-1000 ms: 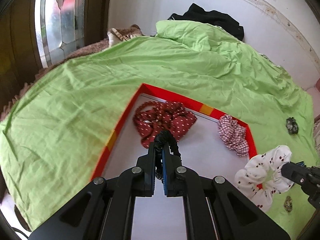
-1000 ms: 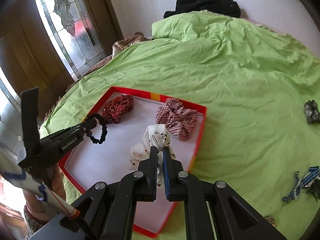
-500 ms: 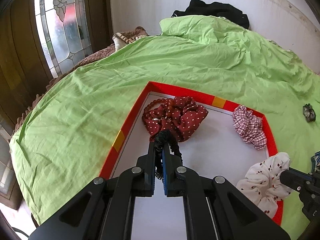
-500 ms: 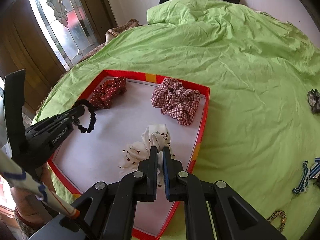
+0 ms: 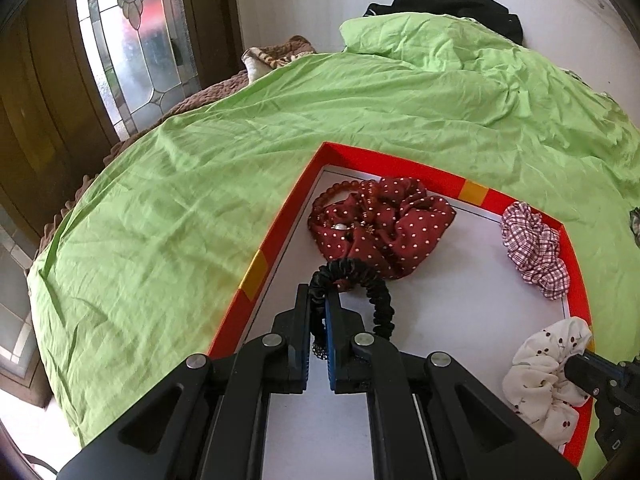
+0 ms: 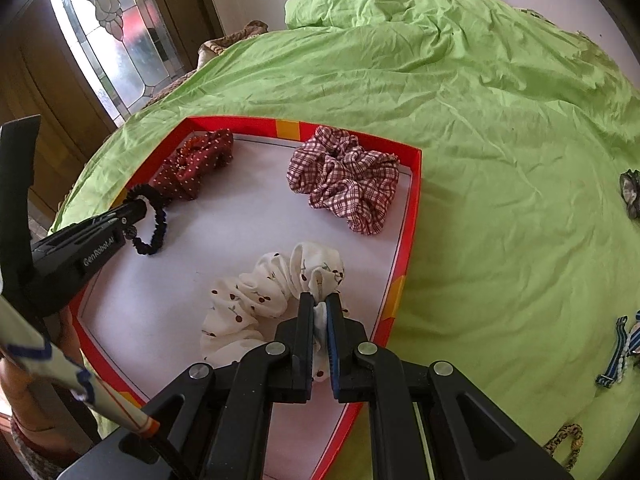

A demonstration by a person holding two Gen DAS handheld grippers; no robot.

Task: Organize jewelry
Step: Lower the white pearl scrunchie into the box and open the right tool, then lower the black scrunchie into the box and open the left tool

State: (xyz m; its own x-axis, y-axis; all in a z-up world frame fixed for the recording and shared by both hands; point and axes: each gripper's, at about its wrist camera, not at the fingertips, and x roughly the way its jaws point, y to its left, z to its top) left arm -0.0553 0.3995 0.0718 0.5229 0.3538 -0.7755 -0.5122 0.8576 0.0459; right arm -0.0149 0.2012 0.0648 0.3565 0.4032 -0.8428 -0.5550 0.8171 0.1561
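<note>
Setting: green bedsheet spread over a bed, with a stained-glass door at the far left; no bench here, everything lies on the bed
White scrunchie: the cherry-print white scrunchie lies inside the red tray near its right rim, one bunched fold pinched in the right gripper
Right jaws: nearly closed, clamped on that fold of fabric
Black hair tie: the thin black hair tie hangs as a loop from the left gripper over the left half of the tray
Left jaws: nearly closed on the tie's band
Handling, judged: both pieces look very light, soft and limp; they should droop and fold under their own weight, not slip or break; the ruffled cloth gives plenty to bite on
Where to take hold, judged: for the scrunchie, any raised ruffle at its edge; for the tie, across the band, since the loop is too thin to grasp flat
Neighbours in tray: a dark red dotted scrunchie with red beads at the far left corner, a checked scrunchie at the far right
Outside the tray: a striped band, a leopard-print band and a small dark clip lie on the sheet to the right, well apart from the tray
Risk, judged: a loose fold could catch on the tray rim on release
</note>
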